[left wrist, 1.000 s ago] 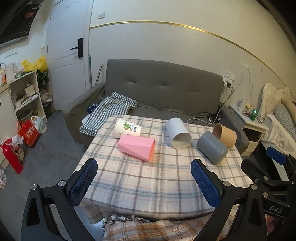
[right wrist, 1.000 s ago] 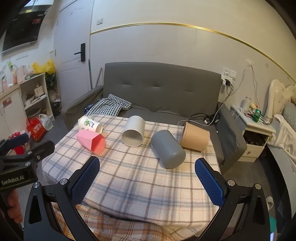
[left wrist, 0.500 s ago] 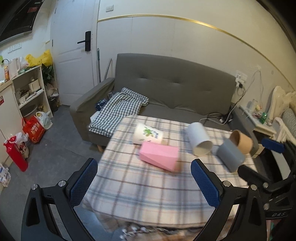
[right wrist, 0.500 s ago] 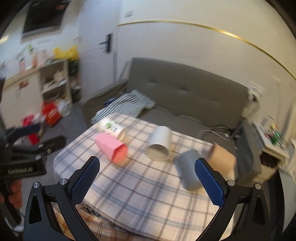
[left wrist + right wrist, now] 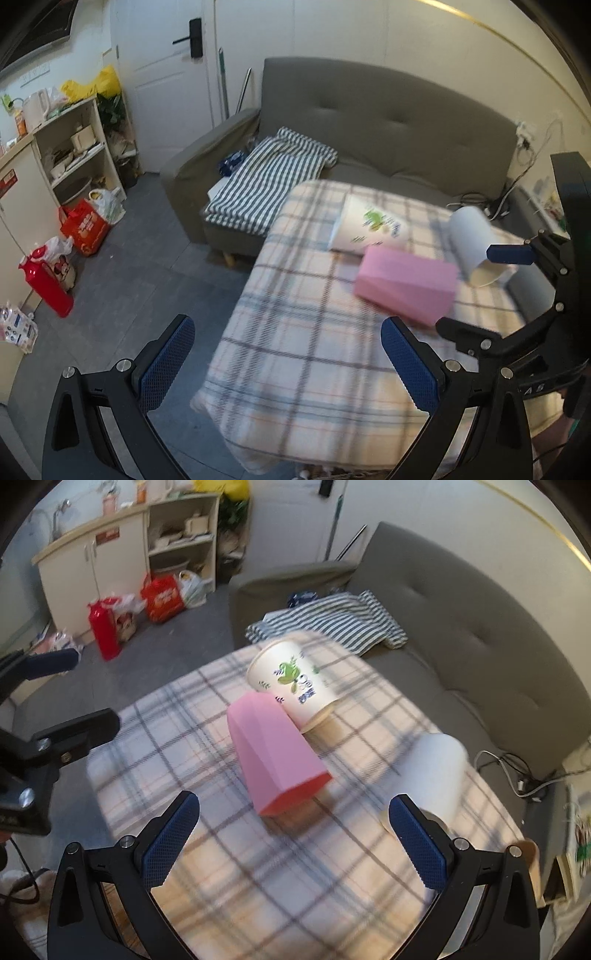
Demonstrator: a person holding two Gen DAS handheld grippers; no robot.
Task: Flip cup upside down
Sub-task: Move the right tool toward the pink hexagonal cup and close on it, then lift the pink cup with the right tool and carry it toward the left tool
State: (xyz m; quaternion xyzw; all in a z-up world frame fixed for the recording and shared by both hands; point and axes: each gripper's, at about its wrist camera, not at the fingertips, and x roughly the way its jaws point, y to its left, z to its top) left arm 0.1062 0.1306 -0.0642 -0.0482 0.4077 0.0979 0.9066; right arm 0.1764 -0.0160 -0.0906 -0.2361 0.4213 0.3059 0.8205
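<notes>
Several cups lie on their sides on a plaid-covered table [image 5: 207, 864]. A pink faceted cup [image 5: 275, 762] lies in the middle, mouth toward me; it also shows in the left wrist view [image 5: 404, 282]. A white paper cup with a green print [image 5: 293, 681] lies behind it, touching it, and shows in the left wrist view [image 5: 371, 227]. A plain white cup [image 5: 436, 775] lies to the right, also in the left wrist view [image 5: 474, 243]. My right gripper [image 5: 291, 840] is open and empty, just in front of the pink cup. My left gripper [image 5: 290, 363] is open and empty over the table's left edge.
A grey sofa [image 5: 461, 627] with a striped cloth [image 5: 332, 620] stands behind the table. Shelves [image 5: 74, 147], bags and a red bottle [image 5: 46, 288] line the left wall. A tan cup [image 5: 530, 864] sits at the far right edge of the right wrist view.
Both grippers swung left. The right one moved in close to the pink cup. The grey and tan cups slid out of view on the right. No cup moved.
</notes>
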